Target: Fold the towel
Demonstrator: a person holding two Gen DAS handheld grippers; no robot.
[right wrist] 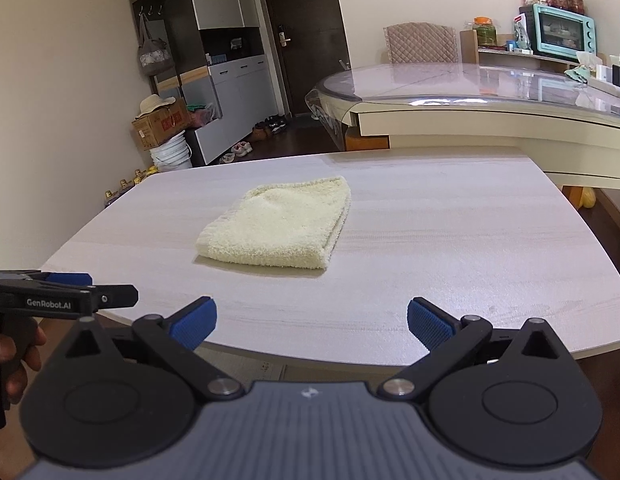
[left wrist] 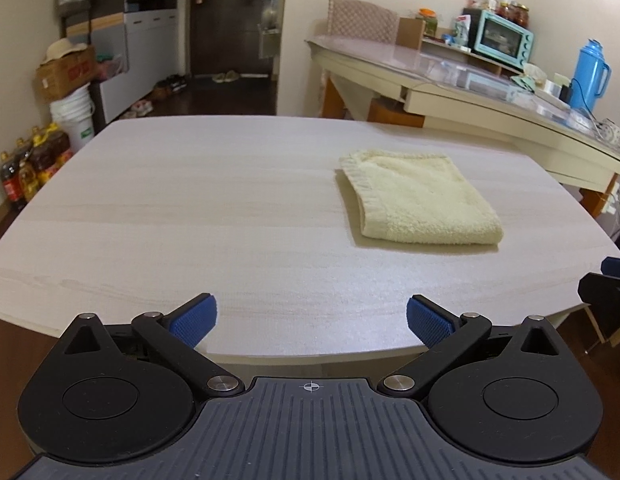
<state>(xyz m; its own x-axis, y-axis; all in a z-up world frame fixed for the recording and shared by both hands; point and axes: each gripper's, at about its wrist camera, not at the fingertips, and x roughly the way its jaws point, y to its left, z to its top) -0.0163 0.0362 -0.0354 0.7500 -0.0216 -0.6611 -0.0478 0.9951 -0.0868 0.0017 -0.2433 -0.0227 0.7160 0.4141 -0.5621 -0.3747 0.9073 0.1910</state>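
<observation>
Towel folded, both tools held clear

Your pale-yellow terry towel [left wrist: 418, 198] lies folded compactly mid-surface on the light wood-grain surface [left wrist: 189, 208] — your left tool [left wrist: 312, 316] and right tool [right wrist: 312, 318] hover spread and empty at the near edge, likely because folding looks complete.

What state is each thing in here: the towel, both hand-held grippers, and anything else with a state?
Towel: folded into a thick pad, lying flat on the table, held by nothing.
Left hand-held gripper: open, empty, at the near table edge.
Right hand-held gripper: open, empty, at the near table edge.
Dark door: shut.
Toaster oven: door shut.
</observation>
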